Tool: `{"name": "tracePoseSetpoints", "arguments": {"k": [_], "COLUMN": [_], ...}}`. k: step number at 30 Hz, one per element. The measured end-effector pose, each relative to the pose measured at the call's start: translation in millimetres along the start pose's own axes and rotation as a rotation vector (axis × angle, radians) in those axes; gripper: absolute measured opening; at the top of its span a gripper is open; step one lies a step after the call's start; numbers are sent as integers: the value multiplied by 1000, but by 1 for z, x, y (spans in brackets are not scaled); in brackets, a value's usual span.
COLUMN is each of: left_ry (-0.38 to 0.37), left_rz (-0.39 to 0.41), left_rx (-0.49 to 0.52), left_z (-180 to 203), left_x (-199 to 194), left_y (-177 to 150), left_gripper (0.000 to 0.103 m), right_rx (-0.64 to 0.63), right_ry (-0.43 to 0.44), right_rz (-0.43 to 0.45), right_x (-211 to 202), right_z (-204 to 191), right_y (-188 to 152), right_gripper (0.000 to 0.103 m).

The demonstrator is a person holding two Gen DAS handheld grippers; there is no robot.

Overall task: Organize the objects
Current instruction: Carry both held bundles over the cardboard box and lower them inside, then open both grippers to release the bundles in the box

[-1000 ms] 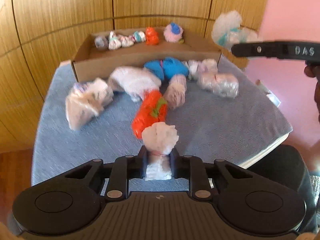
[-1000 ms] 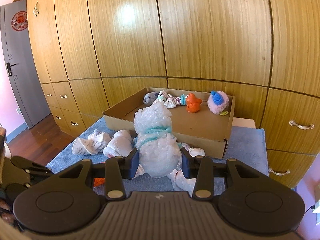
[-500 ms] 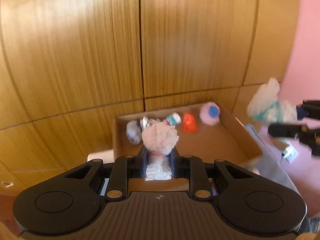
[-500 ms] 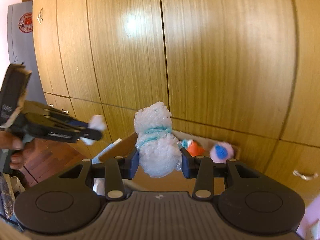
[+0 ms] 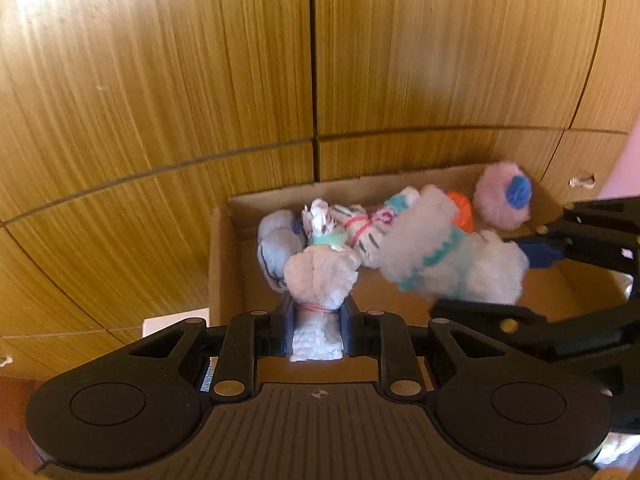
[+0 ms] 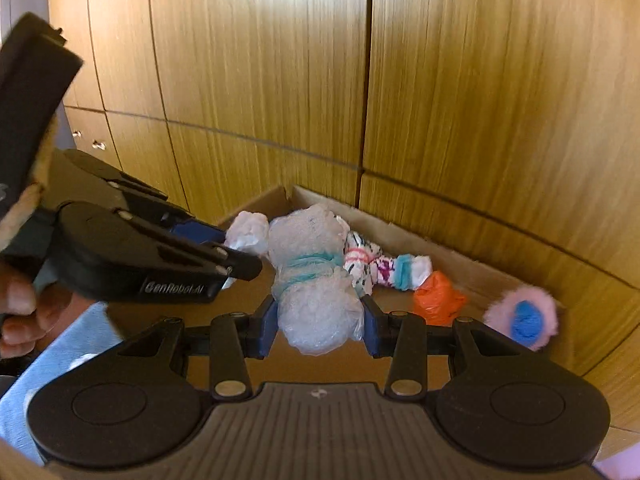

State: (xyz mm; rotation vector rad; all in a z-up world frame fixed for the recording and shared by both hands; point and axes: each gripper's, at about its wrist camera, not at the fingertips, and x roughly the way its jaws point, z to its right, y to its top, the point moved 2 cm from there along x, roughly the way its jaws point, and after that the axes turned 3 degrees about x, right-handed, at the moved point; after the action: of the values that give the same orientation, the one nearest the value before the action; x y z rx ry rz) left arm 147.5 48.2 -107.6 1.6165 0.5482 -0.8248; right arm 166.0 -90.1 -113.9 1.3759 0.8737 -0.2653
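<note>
My left gripper (image 5: pixel 316 322) is shut on a small white bundle tied with a red band (image 5: pixel 320 276), held over the near left part of the cardboard box (image 5: pixel 224 264). My right gripper (image 6: pixel 320 320) is shut on a clear plastic-wrapped bundle with a teal band (image 6: pixel 314 276), hanging above the box (image 6: pixel 448 240). The left wrist view shows that teal-banded bundle (image 5: pixel 452 252) coming in from the right with the right gripper (image 5: pixel 536 280). In the right wrist view the left gripper (image 6: pixel 236 258) reaches in from the left with its white bundle (image 6: pixel 248 232).
Along the box's far wall lie several wrapped bundles (image 5: pixel 360 228), an orange one (image 6: pixel 438 298) and a pink fluffy ball with a blue spot (image 6: pixel 522 318). Wooden cupboard doors (image 5: pixel 240 80) rise right behind the box. A blue cloth (image 6: pixel 60 352) and a hand (image 6: pixel 24 312) show at the left.
Both grippers carried their bundles from over the cloth forward to above the box and came close together. The loose bundles on the cloth have dropped out of sight.
</note>
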Motion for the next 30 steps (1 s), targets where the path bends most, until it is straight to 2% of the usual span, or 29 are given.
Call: {"name": "tracePoseSetpoints", "arguments": {"k": [9, 15, 24, 30], "left_ry": [-10, -12, 28, 27], "left_rz": [-21, -42, -25, -21], "left_rx": [48, 44, 92, 75], "left_z": [-2, -10, -15, -18], "left_x": [24, 35, 32, 30], "left_y": [-11, -13, -12, -11], "left_gripper": [28, 29, 29, 29], "right_rx": [-10, -36, -86, -98], "right_ry": [3, 1, -19, -19], "right_rz": [-60, -98, -143, -150], "right_x": [28, 46, 61, 64], "right_z": [-2, -7, -11, -13], "right_y": [-1, 6, 14, 15], "right_gripper": [39, 39, 39, 38]}}
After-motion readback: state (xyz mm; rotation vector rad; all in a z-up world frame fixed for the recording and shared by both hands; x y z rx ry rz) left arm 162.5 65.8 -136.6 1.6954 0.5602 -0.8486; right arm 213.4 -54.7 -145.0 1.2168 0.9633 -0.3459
